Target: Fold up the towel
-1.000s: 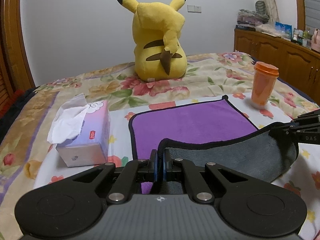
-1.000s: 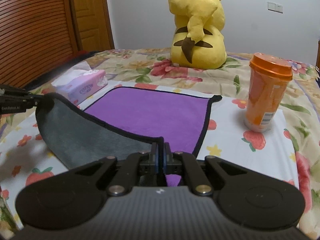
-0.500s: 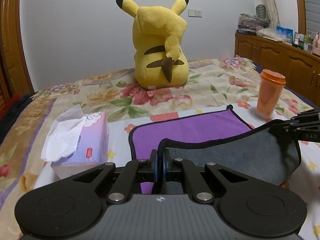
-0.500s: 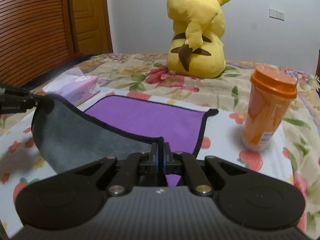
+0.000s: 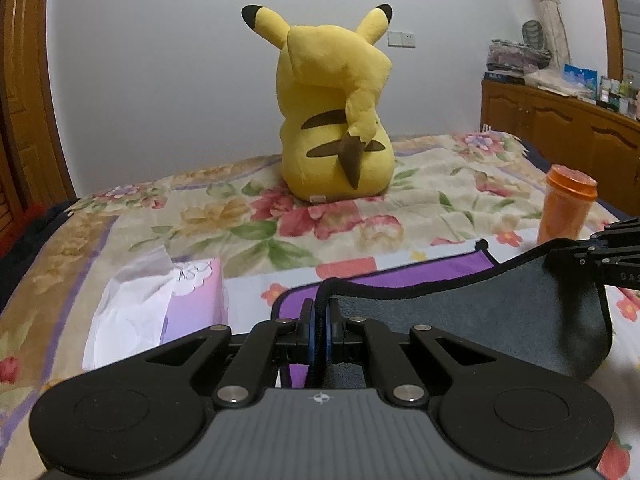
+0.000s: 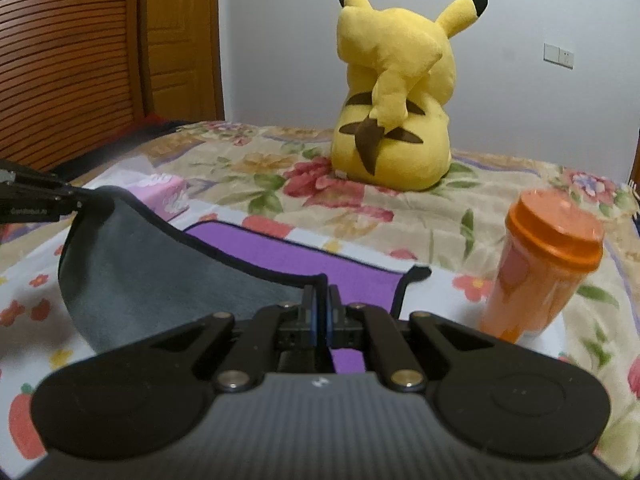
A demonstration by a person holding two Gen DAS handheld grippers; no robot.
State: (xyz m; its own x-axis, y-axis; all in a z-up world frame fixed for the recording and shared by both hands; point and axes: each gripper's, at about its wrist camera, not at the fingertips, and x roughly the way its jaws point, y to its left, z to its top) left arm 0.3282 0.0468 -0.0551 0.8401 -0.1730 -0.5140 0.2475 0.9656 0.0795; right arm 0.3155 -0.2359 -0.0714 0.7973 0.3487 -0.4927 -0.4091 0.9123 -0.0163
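Observation:
The towel (image 5: pixel 472 312) is purple on top and grey underneath, with a black hem, and lies on the bed. Its near edge is lifted, so the grey underside sags between my two grippers, and the purple far part (image 6: pixel 320 256) stays flat. My left gripper (image 5: pixel 319 304) is shut on the near left corner. My right gripper (image 6: pixel 320 300) is shut on the near right corner. Each gripper shows at the edge of the other's view, the right gripper in the left wrist view (image 5: pixel 576 256) and the left gripper in the right wrist view (image 6: pixel 76 202).
A yellow Pikachu plush (image 5: pixel 336 120) sits at the far side of the floral bedspread (image 5: pixel 256 216). A tissue box (image 5: pixel 160 304) lies left of the towel. An orange cup (image 6: pixel 540 268) stands right of it. A wooden cabinet (image 5: pixel 560 136) is at far right.
Both grippers have carried the lifted near edge forward over the towel, towards the plush. Less purple shows now. The tissue box and the cup appear nearer.

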